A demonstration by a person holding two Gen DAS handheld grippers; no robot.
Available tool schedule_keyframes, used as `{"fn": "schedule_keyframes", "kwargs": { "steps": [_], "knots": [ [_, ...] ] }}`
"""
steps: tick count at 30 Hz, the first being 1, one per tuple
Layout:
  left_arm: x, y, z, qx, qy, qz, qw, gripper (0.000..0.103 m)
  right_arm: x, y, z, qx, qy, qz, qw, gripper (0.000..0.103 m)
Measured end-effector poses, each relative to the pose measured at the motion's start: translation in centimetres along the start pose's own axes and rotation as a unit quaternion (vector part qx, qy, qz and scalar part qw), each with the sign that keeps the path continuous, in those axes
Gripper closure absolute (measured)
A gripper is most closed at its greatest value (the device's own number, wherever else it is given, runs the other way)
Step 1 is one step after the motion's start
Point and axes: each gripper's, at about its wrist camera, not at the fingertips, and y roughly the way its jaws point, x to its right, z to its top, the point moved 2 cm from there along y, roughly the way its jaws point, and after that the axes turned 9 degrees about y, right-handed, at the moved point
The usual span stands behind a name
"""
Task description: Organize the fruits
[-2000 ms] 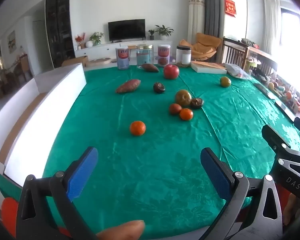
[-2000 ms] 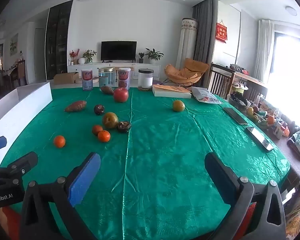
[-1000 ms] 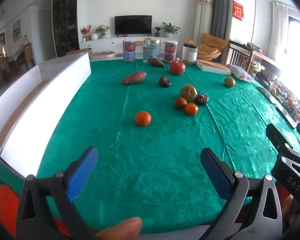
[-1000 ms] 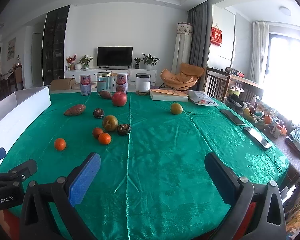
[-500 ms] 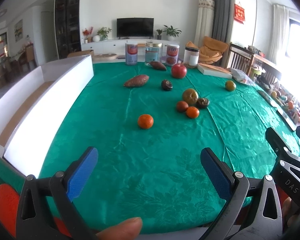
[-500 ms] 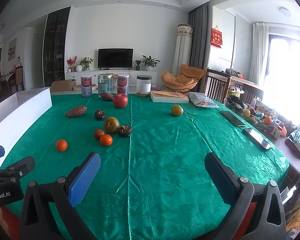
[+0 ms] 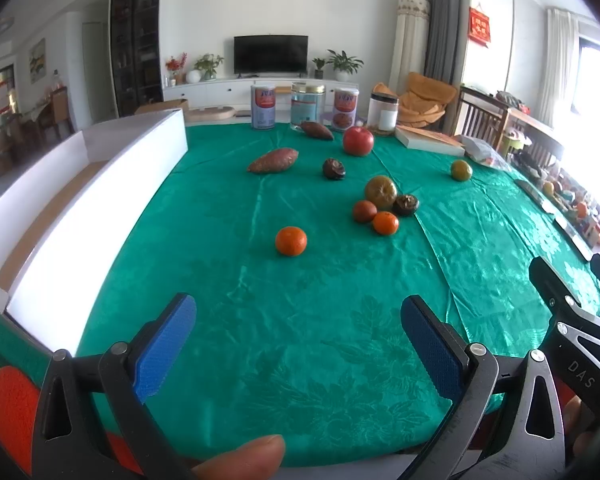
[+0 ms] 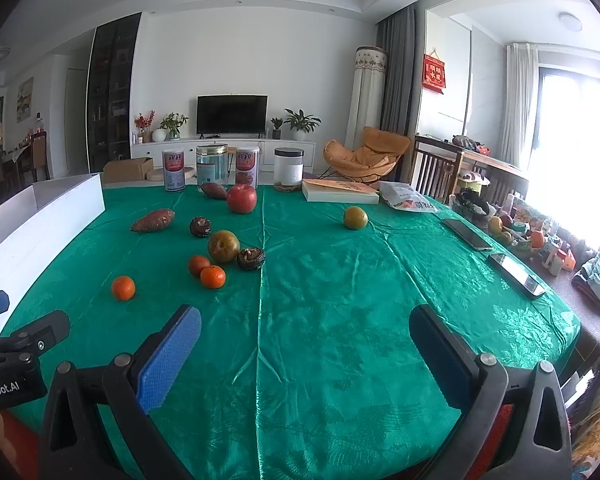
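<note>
Fruits lie scattered on a green tablecloth (image 7: 300, 340). A lone orange (image 7: 291, 241) sits nearest my left gripper (image 7: 298, 334), which is open and empty above the near edge. A cluster holds a small orange (image 7: 385, 223), a reddish fruit (image 7: 364, 211), a brown-green fruit (image 7: 380, 192) and a dark fruit (image 7: 405, 204). Farther back lie a red apple (image 7: 357, 141), two sweet potatoes (image 7: 273, 161), another dark fruit (image 7: 333, 168) and a green-orange citrus (image 7: 461, 170). My right gripper (image 8: 304, 344) is open and empty; the lone orange (image 8: 123, 288) and citrus (image 8: 355, 217) show there.
A long white box (image 7: 80, 184) runs along the table's left side. Cans and jars (image 7: 304, 106) stand at the far edge beside a flat book box (image 7: 428, 140). Phones (image 8: 516, 268) lie along the right edge. The right gripper's body (image 7: 572, 320) shows at right.
Both grippers stayed open. The left camera view has risen and tilted slightly, so the fruits sit a little lower in view; the right view is nearly unchanged.
</note>
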Motion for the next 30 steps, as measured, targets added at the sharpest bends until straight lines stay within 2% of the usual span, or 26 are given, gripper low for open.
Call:
{"fn": "schedule_keyframes", "kwargs": {
  "steps": [30],
  "knots": [
    [0.05,-0.08,-0.45,0.0,0.001,0.002,1.0,0.0,0.03,0.07,-0.19,0.0,0.001,0.004,1.0,0.0]
  ]
}}
